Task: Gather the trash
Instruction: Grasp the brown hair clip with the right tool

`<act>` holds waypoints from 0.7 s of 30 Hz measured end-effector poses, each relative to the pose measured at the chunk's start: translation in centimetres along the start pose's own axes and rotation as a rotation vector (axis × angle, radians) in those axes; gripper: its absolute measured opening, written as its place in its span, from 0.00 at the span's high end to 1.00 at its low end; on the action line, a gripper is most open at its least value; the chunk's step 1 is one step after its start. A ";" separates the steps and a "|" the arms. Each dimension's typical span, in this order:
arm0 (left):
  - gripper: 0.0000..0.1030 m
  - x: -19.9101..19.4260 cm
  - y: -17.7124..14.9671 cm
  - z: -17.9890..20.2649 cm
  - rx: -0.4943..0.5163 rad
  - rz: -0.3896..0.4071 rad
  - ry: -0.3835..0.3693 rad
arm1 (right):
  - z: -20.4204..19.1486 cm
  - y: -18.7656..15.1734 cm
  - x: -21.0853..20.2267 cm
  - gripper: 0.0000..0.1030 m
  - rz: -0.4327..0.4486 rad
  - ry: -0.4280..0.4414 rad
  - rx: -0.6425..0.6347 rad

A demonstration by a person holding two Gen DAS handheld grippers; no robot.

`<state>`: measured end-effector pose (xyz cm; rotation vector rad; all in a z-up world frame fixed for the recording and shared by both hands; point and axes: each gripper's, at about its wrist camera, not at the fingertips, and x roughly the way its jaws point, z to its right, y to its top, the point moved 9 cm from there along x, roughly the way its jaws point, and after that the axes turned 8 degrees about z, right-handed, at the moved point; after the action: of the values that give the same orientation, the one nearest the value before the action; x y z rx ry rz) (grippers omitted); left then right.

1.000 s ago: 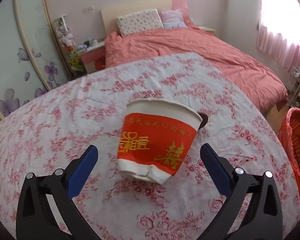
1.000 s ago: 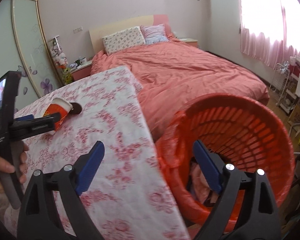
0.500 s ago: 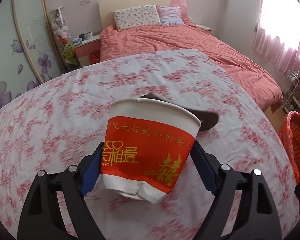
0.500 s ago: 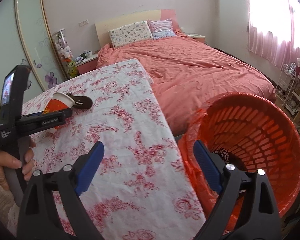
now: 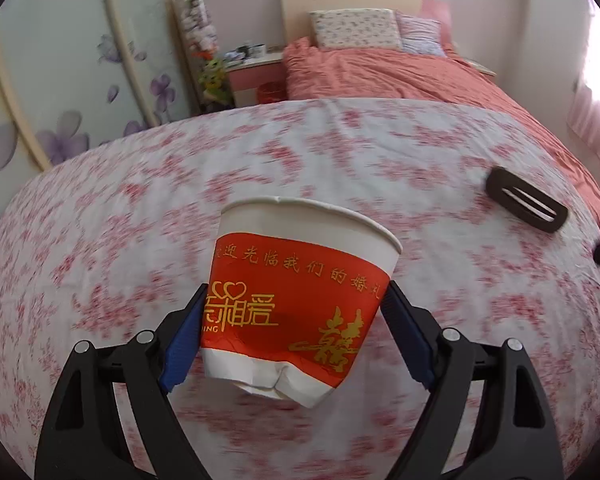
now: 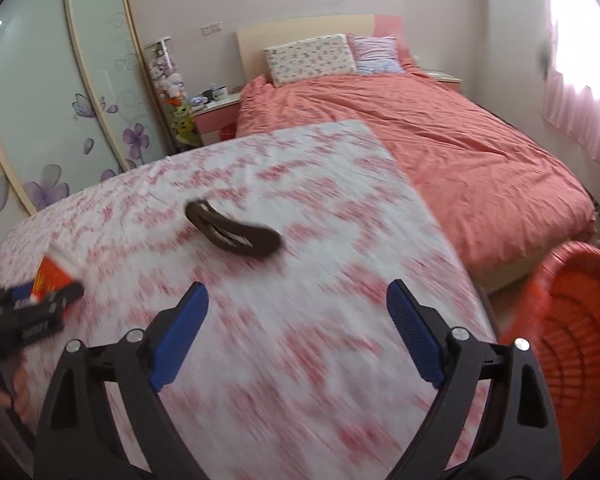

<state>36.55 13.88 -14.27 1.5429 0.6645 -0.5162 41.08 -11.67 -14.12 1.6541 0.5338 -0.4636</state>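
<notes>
A dented red-and-white paper cup with gold lettering sits upright between the blue pads of my left gripper, which is shut on its sides over the floral tablecloth. The right wrist view shows the same cup at the far left, in the left gripper that a hand holds. My right gripper hovers over the cloth with its jaws closing and nothing between them. A dark brown flat oval thing lies on the cloth beyond it, also seen at the right of the left wrist view.
An orange plastic basket stands on the floor off the table's right edge. A bed with a coral cover lies beyond the table. A wardrobe with flower decals lines the left wall.
My left gripper closed onto the cup and carried it leftward across the table. My right gripper swung left from above the basket to over the cloth, facing the dark thing.
</notes>
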 end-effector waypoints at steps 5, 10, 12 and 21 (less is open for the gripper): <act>0.19 0.4 -0.5 -1.9 -0.054 -0.015 -0.001 | -2.6 2.1 3.6 0.23 -0.029 0.030 -0.053; 0.19 0.5 -0.8 -2.2 -0.058 -0.014 -0.012 | -4.0 1.6 6.1 0.41 -0.129 0.058 -0.127; 0.19 0.5 -1.0 -2.2 -0.058 -0.018 -0.019 | -4.1 1.2 5.8 0.49 -0.145 0.065 -0.129; 0.19 1.3 -1.1 -2.4 -0.091 -0.035 -0.027 | -5.6 0.3 6.5 0.57 -0.195 0.081 -0.138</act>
<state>36.53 16.45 -15.74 1.4385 0.6858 -0.5251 46.53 -5.62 -16.81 1.5000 0.7755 -0.4925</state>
